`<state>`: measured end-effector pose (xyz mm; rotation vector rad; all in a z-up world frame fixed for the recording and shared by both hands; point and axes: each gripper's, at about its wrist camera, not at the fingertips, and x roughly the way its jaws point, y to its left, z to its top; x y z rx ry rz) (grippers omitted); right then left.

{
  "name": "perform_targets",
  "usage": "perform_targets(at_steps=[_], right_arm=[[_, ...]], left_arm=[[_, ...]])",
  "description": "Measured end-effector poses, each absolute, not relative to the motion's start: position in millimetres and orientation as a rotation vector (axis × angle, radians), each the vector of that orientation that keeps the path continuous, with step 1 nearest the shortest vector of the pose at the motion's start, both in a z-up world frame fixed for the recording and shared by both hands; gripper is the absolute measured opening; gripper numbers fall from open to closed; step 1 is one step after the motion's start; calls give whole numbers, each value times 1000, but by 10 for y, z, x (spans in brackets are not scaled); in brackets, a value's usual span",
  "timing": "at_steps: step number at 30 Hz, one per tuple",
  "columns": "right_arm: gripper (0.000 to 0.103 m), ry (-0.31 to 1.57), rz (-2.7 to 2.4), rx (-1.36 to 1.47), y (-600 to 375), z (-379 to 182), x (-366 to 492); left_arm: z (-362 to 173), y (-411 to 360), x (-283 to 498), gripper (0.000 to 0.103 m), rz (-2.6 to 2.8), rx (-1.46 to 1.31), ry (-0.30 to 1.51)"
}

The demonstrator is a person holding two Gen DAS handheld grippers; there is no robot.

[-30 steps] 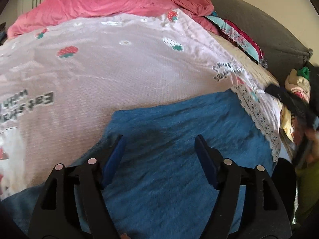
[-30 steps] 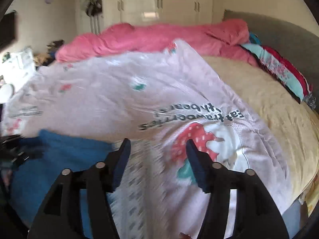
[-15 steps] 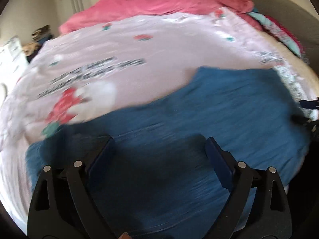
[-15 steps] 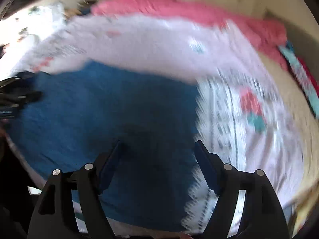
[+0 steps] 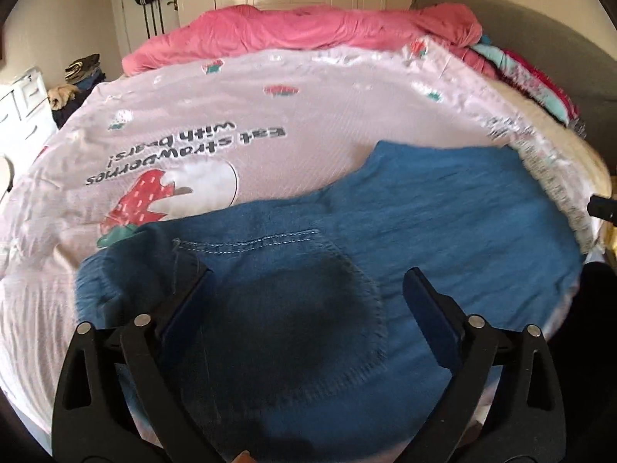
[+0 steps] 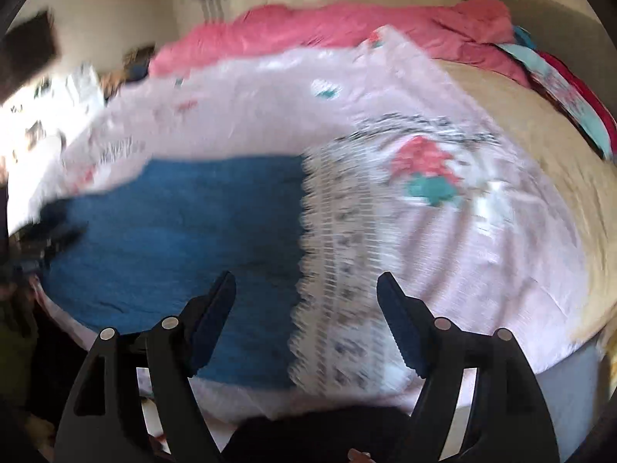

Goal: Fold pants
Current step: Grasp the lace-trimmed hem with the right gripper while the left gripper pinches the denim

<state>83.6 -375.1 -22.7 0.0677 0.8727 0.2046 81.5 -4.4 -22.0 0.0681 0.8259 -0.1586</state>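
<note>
Blue denim pants (image 5: 347, 239) lie flat near the front edge of the bed on a pink strawberry blanket (image 5: 231, 96). A back pocket (image 5: 308, 297) faces up. My left gripper (image 5: 308, 301) is open and empty, hovering just above the pocket end. In the blurred right wrist view the pants (image 6: 185, 231) lie left of centre. My right gripper (image 6: 306, 301) is open and empty above the pants' right end, by the blanket's lace trim (image 6: 331, 262). The left gripper shows there as a dark shape (image 6: 50, 231) at the pants' far end.
A pink duvet (image 5: 308, 31) is bunched along the far side of the bed. Folded colourful clothes (image 5: 528, 77) lie by the grey headboard (image 5: 540, 50) at right. White drawers (image 5: 23, 108) and a clothes pile (image 5: 77, 77) stand at left.
Both grippers swung over the pants in the last second. The left view now centres on the pocket end, the right on the other end. Both stayed open.
</note>
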Motion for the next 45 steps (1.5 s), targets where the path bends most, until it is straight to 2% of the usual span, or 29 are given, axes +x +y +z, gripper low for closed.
perform_targets(at_steps=[1, 7, 13, 23, 25, 27, 29, 31, 32, 33, 37, 41, 43, 45], right_arm=[[86, 872, 195, 88, -3817, -205, 786], [86, 912, 186, 300, -4230, -328, 539], [86, 920, 226, 321, -4166, -385, 530], [86, 985, 208, 362, -4075, -638, 688], [85, 999, 197, 365, -4070, -664, 712], [79, 977, 222, 357, -4053, -629, 706], [57, 976, 211, 326, -4014, -629, 700], [49, 961, 234, 330, -4007, -619, 680], [48, 949, 245, 343, -4017, -611, 673], [48, 932, 262, 367, -4030, -598, 667], [50, 974, 257, 385, -4040, -660, 770], [58, 998, 265, 384, -4016, -677, 825], [58, 999, 277, 401, -4022, -688, 841], [54, 992, 291, 449, -4072, -707, 850]], left_arm=[[-173, -65, 801, 91, -172, 59, 823], [136, -502, 885, 93, -281, 96, 787], [296, -1246, 1172, 93, -428, 224, 780], [48, -2375, 2111, 93, -597, 379, 908], [-35, -2497, 2237, 93, -623, 379, 938], [-165, -2633, 2396, 93, -651, 370, 980], [-231, -2724, 2491, 89, -671, 379, 994], [-294, -2809, 2577, 78, -721, 366, 1026], [-311, -2827, 2623, 66, -746, 340, 1046], [-334, -2833, 2660, 58, -779, 305, 1070], [-489, -2903, 2731, 58, -856, 252, 1134], [-631, -2884, 2792, 57, -906, 194, 1166], [-640, -2856, 2803, 56, -921, 161, 1170], [-634, -2830, 2770, 50, -955, 120, 1169]])
